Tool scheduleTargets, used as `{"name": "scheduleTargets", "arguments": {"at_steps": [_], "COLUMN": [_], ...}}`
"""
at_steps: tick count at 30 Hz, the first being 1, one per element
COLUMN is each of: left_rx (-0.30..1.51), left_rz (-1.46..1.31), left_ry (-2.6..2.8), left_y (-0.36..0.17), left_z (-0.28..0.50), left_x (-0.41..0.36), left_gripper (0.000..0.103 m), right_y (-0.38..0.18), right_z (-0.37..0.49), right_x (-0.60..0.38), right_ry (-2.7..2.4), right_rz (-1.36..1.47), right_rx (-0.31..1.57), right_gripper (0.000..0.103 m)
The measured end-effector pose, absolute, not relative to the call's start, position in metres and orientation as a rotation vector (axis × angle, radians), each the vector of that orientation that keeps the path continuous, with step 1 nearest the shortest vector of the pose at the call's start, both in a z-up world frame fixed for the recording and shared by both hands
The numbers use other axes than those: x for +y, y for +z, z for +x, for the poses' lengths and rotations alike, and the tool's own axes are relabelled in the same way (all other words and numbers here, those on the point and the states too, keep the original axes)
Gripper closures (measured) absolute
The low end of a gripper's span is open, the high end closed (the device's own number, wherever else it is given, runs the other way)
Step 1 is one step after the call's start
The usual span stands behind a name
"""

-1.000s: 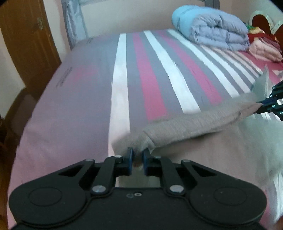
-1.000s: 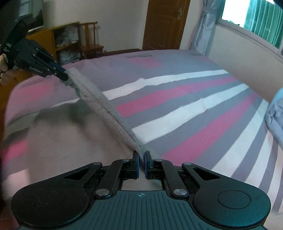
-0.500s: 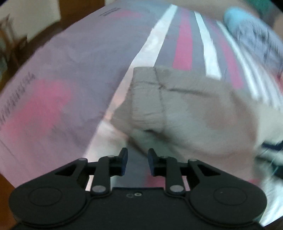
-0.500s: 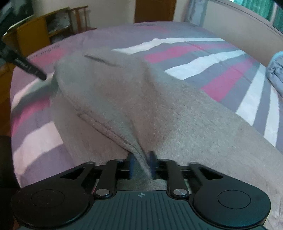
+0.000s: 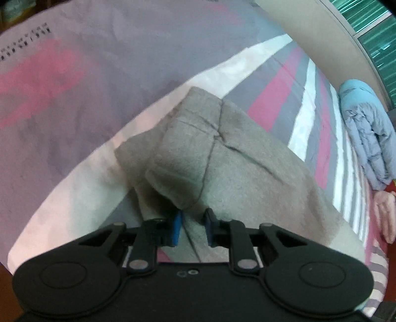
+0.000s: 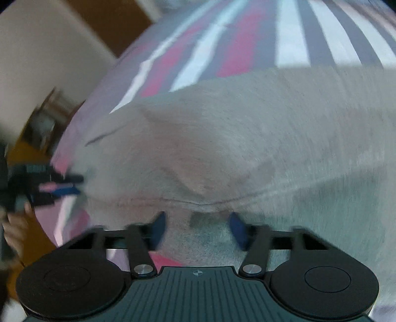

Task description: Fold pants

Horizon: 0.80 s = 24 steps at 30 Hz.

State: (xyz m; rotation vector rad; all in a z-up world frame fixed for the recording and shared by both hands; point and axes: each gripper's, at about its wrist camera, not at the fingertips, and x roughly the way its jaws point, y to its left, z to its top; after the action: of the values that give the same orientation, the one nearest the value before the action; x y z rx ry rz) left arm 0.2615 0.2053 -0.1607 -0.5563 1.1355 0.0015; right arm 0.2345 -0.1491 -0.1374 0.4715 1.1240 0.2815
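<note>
The grey-brown pants (image 5: 222, 158) lie folded over on the striped bed sheet (image 5: 74, 99), waistband corner pointing away. My left gripper (image 5: 192, 228) is open just above the near edge of the cloth, with a fold of fabric lying between its blue pads (image 5: 176, 229). In the right wrist view the pants (image 6: 247, 138) fill the frame, blurred. My right gripper (image 6: 198, 228) is wide open over the cloth and holds nothing. The left gripper shows at that view's left edge (image 6: 49, 183).
A folded blue-grey quilt (image 5: 366, 133) and pink clothes (image 5: 386, 218) lie at the far right of the bed. A window and wall run behind them. A brown door (image 6: 118, 22) and wooden furniture (image 6: 42, 119) stand beyond the bed's edge.
Both grippers carried the lifted pants edge over and laid it down, then let go. The left opened first; the right has now opened wide. Both cameras tilted down at the cloth.
</note>
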Motion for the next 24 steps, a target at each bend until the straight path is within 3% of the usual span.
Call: {"name": "scheduleTargets", "arguments": {"at_steps": [2,9,16,17,20,24], "left_rx": [1.130,1.127,1.117,1.114,1.102,1.103], "left_rz": [-0.552,-0.564,-0.526,-0.516,-0.464,-0.460], "left_ry": [0.012,-0.012,-0.025,-0.024,-0.020,-0.002], "left_y": [-0.161,-0.160,-0.157,-0.156,-0.153,-0.154], "left_z": [0.260,0.259,0.258,0.257,0.258,0.261], "left_x": [0.203,0.208,0.205,0.205,0.197,0.194], "left_gripper": [0.093,0.093,0.091,0.090,0.090,0.090], "right_y": [-0.140,-0.168,-0.163,-0.161,-0.158,-0.154], "right_z": [0.239,0.245,0.242,0.239,0.229,0.232], "right_x": [-0.154,-0.182,-0.173,-0.174,-0.181,-0.182], "right_ry": [0.236,0.069,0.021,0.022,0.013,-0.033], "right_rz": [0.541,1.026,1.056,1.061,1.094,1.031], "right_rx": [1.152,1.143,1.113,1.111,1.071,1.014], "right_gripper": [0.095,0.094,0.092,0.084,0.021,0.021]}}
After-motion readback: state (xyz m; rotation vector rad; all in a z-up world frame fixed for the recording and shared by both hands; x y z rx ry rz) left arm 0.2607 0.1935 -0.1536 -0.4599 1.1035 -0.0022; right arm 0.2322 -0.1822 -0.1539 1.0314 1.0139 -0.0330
